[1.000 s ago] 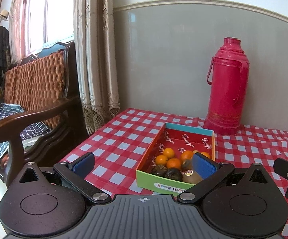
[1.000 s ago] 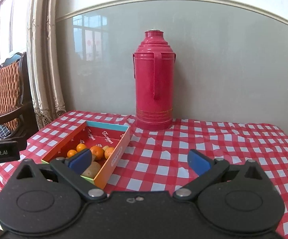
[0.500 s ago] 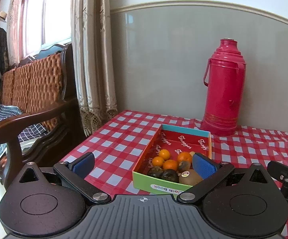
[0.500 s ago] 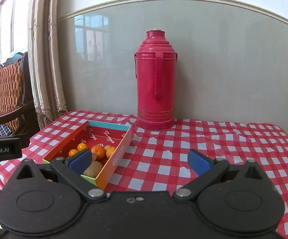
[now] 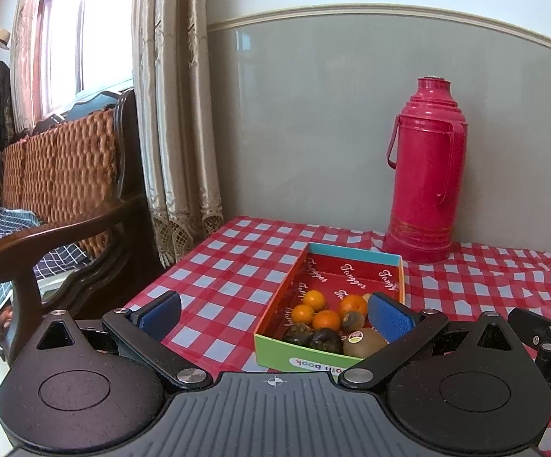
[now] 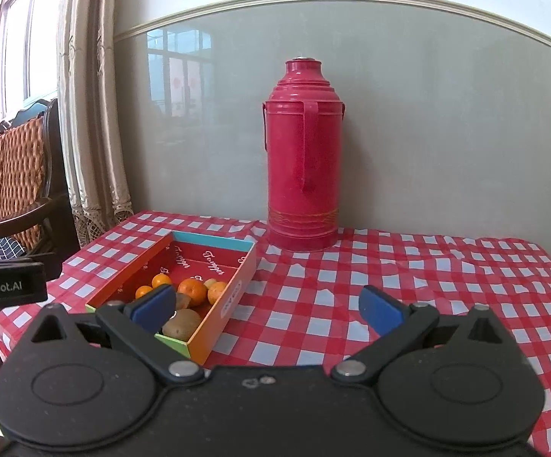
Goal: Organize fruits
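Both tools hang spread wide with nothing between their blue pads: the left gripper sits low in front of the box, and the right gripper has the box off to its left, past its left pad. All the fruit in view lies bunched at the near end of the box, closest to the tools, while the far end is bare red lining; none lies out on the checked tablecloth. That fits fruit gathered in and the job near done, or a mixed heap waiting to be sorted by kind, and I cannot settle which. Any pick would mean reaching down over the low near wall into tightly packed fruit. By count: four oranges for certain, three dark wrinkled fruits, one kiwi with a sticker, and a pale bit behind the oranges too hidden to name. One red flask stands beyond the box.
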`<state>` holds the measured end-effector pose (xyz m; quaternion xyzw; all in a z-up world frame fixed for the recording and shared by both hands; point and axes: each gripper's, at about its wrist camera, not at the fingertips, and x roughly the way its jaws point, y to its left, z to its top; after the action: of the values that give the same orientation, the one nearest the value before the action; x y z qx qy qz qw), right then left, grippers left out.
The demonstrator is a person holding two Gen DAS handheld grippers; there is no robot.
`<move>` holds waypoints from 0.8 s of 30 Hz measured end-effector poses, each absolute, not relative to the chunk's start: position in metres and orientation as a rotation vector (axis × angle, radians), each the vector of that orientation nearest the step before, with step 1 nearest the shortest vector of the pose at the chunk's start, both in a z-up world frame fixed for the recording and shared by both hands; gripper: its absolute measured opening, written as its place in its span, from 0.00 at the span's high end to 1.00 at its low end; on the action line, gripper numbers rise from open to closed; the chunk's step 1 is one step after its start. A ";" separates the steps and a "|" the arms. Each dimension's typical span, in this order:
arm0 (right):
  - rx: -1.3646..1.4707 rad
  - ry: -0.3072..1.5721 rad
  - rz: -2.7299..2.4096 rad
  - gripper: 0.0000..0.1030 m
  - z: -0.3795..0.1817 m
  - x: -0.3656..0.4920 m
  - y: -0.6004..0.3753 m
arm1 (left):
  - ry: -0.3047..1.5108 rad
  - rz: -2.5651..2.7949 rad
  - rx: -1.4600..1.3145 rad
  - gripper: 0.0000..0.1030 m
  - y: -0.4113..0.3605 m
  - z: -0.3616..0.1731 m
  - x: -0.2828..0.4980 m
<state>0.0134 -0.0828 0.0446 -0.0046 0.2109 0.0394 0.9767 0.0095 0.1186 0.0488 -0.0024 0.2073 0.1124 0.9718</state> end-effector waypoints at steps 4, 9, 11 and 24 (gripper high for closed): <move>-0.015 0.421 0.084 0.06 0.045 0.014 -0.081 | 0.411 0.219 -0.009 0.00 0.119 0.049 0.009; -0.023 0.413 0.085 0.06 0.046 0.013 -0.080 | 0.421 0.189 -0.003 0.00 0.118 0.049 0.011; -0.023 0.412 0.087 0.06 0.046 0.013 -0.079 | 0.412 0.187 0.006 0.00 0.117 0.049 0.011; -0.026 0.411 0.089 0.06 0.046 0.014 -0.078 | 0.402 0.195 0.029 0.00 0.111 0.048 0.012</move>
<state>0.0139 -0.0784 0.0460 -0.0131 0.2041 0.0440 0.9779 0.0124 0.1111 0.0478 0.0142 0.1994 0.0969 0.9750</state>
